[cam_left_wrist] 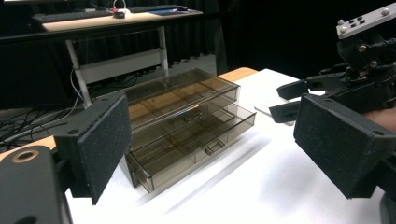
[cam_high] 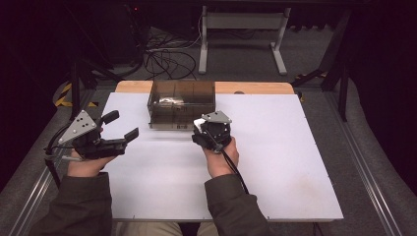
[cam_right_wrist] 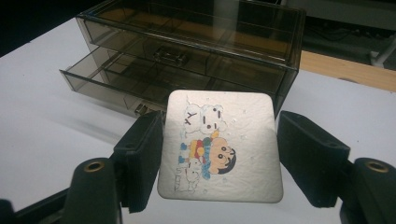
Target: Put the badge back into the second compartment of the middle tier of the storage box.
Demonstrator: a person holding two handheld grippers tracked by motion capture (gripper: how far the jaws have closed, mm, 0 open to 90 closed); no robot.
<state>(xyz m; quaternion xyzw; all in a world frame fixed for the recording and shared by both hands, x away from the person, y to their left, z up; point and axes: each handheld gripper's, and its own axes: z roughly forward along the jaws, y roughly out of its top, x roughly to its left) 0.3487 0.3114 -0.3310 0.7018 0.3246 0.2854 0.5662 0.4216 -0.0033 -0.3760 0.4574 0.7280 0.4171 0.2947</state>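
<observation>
Two hand-held grippers are showing over the white bench, along with one drawer box and one card. The right hand-held gripper is grasping the card by its side edges, low in the centre of the right gripper view: a silvery square with rounded corners, bearing a cartoon child and white bears. The left hand-held gripper is standing released at the high view's left. The smoky transparent drawer box is sitting at upper centre, its lower drawer pulled out.
</observation>
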